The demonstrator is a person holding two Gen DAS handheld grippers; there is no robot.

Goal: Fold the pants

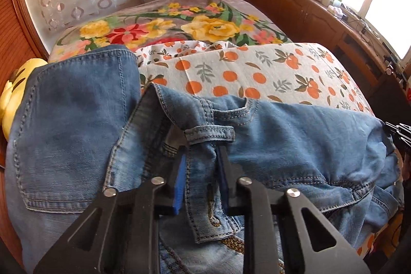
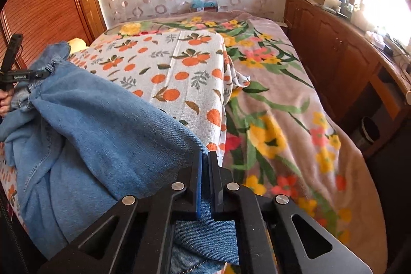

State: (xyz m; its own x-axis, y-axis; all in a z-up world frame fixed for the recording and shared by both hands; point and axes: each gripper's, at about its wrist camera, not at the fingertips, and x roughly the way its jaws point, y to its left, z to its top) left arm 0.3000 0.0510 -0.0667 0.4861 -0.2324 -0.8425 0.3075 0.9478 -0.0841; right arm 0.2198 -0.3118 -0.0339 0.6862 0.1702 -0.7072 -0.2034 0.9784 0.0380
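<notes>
Left wrist view: the left gripper is clenched on the waistband of the blue jeans, a belt loop lying just past its fingertips. The jeans bunch over the orange-print sheet, hiding its near edge, with a back pocket at 9 o'clock. At 3 o'clock only a black sliver of the right gripper shows, cut off by the frame. A yellow object at 9 o'clock is half hidden behind the denim.

Right wrist view: the right gripper is pinched on a fold of the jeans. At 9 o'clock the left gripper bears small white lettering, too blurred to read. The floral blanket fills 3 o'clock.
</notes>
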